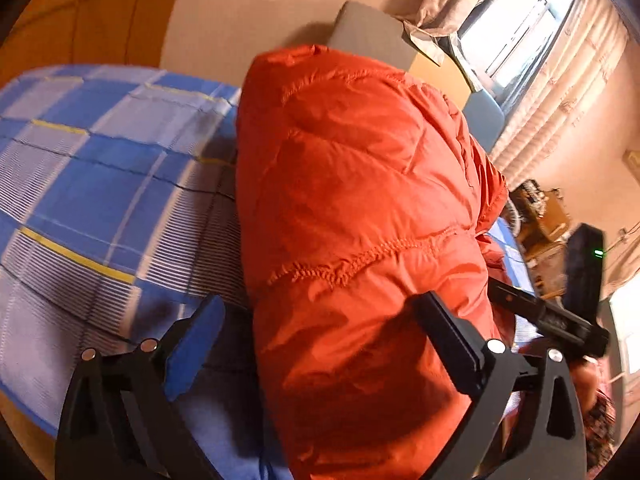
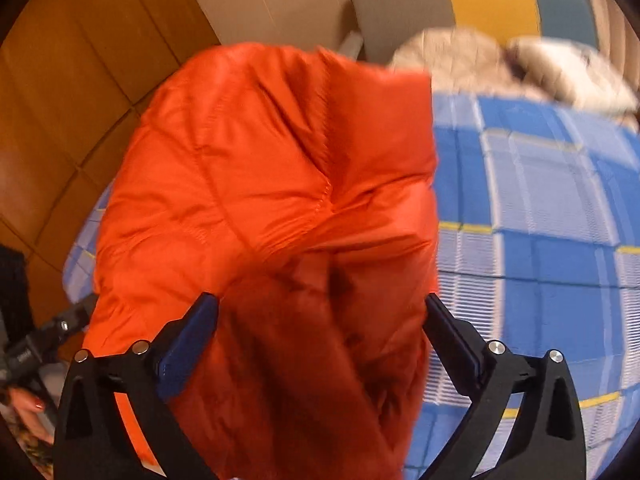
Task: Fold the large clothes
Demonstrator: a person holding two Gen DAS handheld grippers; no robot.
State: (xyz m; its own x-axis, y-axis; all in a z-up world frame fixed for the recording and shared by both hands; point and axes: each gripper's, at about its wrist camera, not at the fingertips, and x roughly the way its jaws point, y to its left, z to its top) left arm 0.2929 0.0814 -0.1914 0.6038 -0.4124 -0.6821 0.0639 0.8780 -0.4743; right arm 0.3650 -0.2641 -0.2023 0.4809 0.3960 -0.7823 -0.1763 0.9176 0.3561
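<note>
Jacket point(image 1: 360, 200) x1, orange, on checked sheet point(image 1: 100, 168), 2 grippers, jaws spread wide round it.

The jacket point(image 1: 360, 208) between my tongs is a bright orange-red, quilted with stitched seams of the same colour. Under it the bed sheet point(image 1: 104, 184) is a check of strong blue and pale, finely white-striped squares, crossed by thin yellow lines. My left tongs point(image 1: 320, 344) are black, with a blue pad on one finger; my right tongs point(image 2: 320, 344) are black with dark blue pads. The fur trim point(image 2: 500, 64) lying on the sheet is beige, and the floor point(image 2: 60, 100) is orange-brown wood.
</note>
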